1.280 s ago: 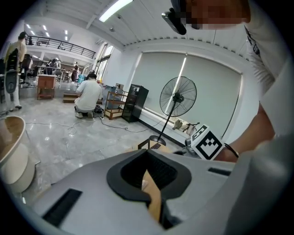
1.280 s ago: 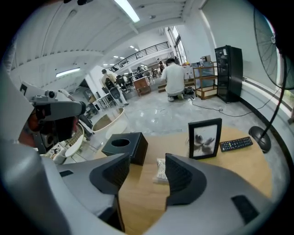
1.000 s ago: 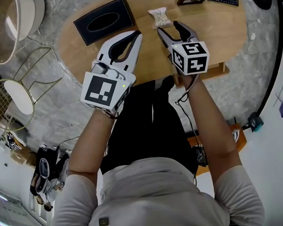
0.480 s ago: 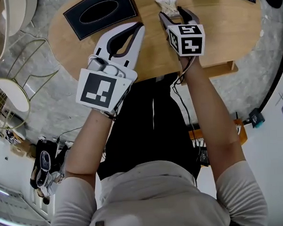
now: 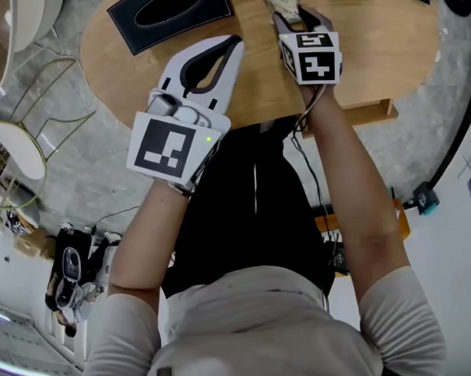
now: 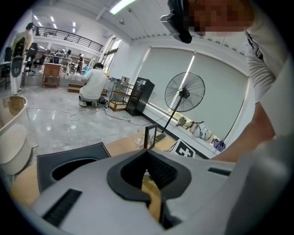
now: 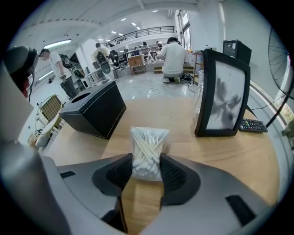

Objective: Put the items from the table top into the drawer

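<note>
Sitting on the wood table (image 7: pixel 211 160) is a clear bag of cotton swabs (image 7: pixel 148 151), upright, w/ the stick ends fanning out at the top. The right gripper (image 7: pixel 146 167) has it pinched: both ribbed pads press the bag's lower half, one each side, and the plastic narrows btw them. Those jaws have just been closing, w/ the bag btw them. The bag's bottom looks to rest on the tabletop; can't tell if it's lifted at all. In the head view this gripper points steeply down, marker cube on top.

Behind the bag to the left: a black tissue box (image 7: pixel 94 110) w/ an oval slot on top. Behind to the right: a dark picture frame (image 7: pixel 223 98) standing upright, and a remote (image 7: pixel 253 125) lying flat just beside the frame's right. All three are apart from the bag.

The left gripper (image 6: pixel 147 153) hovers over the near part of the table, left of the bag, jaws pressed together at the tips w/ nothing in them.
</note>
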Demonstrator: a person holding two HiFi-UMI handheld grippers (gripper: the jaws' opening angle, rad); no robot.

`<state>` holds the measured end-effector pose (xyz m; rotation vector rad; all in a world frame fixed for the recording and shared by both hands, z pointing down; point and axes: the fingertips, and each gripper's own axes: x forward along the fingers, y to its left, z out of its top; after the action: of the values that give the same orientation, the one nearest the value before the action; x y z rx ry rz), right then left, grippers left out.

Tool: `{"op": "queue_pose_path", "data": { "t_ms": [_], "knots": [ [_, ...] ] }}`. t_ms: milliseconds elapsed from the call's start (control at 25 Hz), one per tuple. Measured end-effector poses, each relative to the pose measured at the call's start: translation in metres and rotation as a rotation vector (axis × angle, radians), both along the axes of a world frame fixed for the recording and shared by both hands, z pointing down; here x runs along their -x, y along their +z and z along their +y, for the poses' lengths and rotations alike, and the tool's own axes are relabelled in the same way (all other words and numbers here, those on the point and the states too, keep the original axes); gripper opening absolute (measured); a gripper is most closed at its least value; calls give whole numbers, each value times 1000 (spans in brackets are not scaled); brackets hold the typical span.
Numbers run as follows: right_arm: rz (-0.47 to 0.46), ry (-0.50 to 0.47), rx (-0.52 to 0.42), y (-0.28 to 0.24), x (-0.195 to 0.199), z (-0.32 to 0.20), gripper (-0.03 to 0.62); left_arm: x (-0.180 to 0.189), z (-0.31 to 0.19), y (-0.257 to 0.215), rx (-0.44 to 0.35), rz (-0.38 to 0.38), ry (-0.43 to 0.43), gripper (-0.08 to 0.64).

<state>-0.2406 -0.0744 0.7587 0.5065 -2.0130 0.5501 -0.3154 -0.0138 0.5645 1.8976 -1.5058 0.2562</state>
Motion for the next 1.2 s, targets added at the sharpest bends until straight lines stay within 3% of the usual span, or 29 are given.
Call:
{"op": "queue_pose_path", "data": {
  "t_ms": [320,520,840,1200],
  "knots": [
    [-36,17,-31,-33,-15,11,193,-16,8,-22,-34,-20,20,9],
    [-68,58,-58,-61,-44,16,192,-52,13,-41,-61,-32,57,9],
    [-98,141,-96,-102,-123,28,192,-131,22,-64,-101,-19,123,9],
    [-79,310,-94,-116,-243,37,192,-218,0,-76,-129,-42,292,9]
  ]
}}
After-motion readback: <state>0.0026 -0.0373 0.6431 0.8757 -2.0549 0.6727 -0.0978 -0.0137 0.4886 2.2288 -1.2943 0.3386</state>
